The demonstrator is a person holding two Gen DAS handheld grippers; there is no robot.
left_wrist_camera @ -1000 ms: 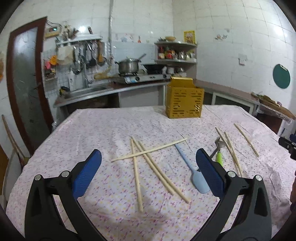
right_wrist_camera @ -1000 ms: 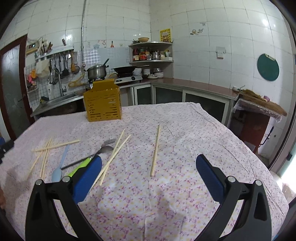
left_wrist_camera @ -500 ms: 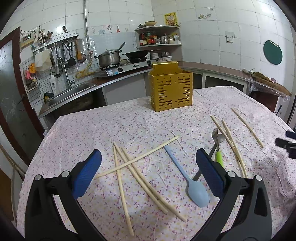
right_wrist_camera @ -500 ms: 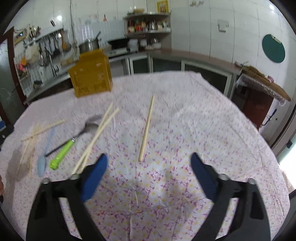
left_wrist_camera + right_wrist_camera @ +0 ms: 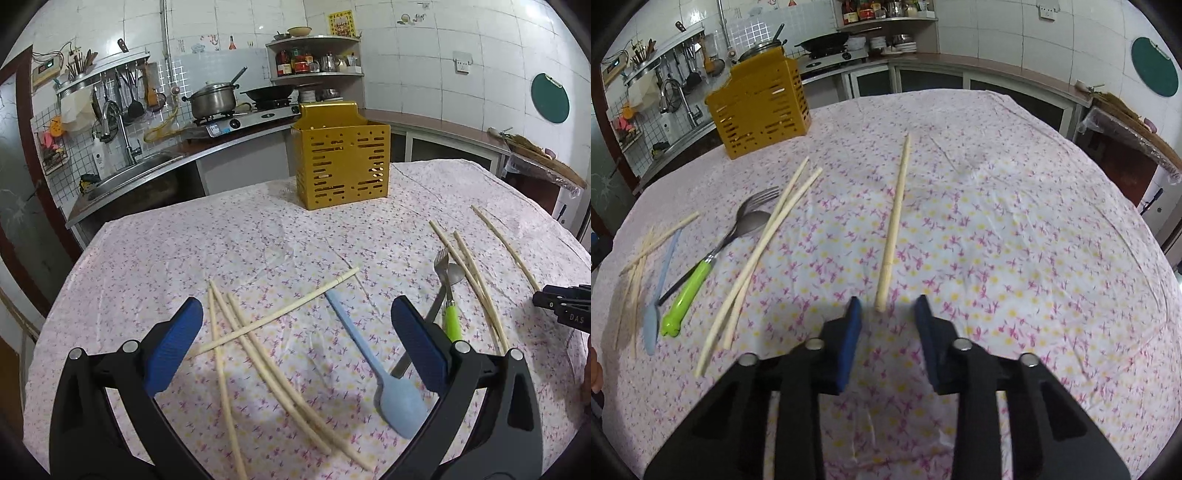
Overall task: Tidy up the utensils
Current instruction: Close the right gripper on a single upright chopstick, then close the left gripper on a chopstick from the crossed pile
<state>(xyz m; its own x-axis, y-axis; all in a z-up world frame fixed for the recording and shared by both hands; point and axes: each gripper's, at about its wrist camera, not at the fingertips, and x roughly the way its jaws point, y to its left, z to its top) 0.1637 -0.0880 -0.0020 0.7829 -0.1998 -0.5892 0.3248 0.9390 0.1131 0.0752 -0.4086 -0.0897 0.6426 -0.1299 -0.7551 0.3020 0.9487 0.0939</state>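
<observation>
**Q:** Which step of the task does this figure show?

**A:** The pick-up of a single chopstick. The right gripper [image 5: 888, 314] hangs low over the table [image 5: 1015, 229], its jaws closing, with the near tip of the lone chopstick [image 5: 894, 225] just ahead of and between the blue pads [image 5: 851, 332]. The pads do not yet press on it, so nothing is gripped.

**Q:** And the other gripper?

**A:** The left gripper [image 5: 295, 332] stands wide open and empty above the crossed chopsticks [image 5: 258, 339], which lie on the near side of the yellow utensil holder [image 5: 341, 155]. The blue spoon [image 5: 373, 362] lies between its pads and below them, untouched.

**Q:** Where do the remaining utensils lie?

**A:** All are on the cloth, nearer the cameras than the holder: a pair of chopsticks [image 5: 764, 243] beside the green-handled fork [image 5: 705, 266], with a metal spoon [image 5: 748, 225] under the fork's head. The lone chopstick points roughly toward the holder but lies well apart from it. Light shapes show through the holder's slots; what they are I cannot tell.

**Q:** What does the next move call for?

**A:** Probably a slight advance, so that the pads straddle the shaft rather than its very tip, then a firm close. A thin round stick flat on cloth may roll or slip out, so the pads likely need to meet it squarely before any lift toward the holder.
</observation>
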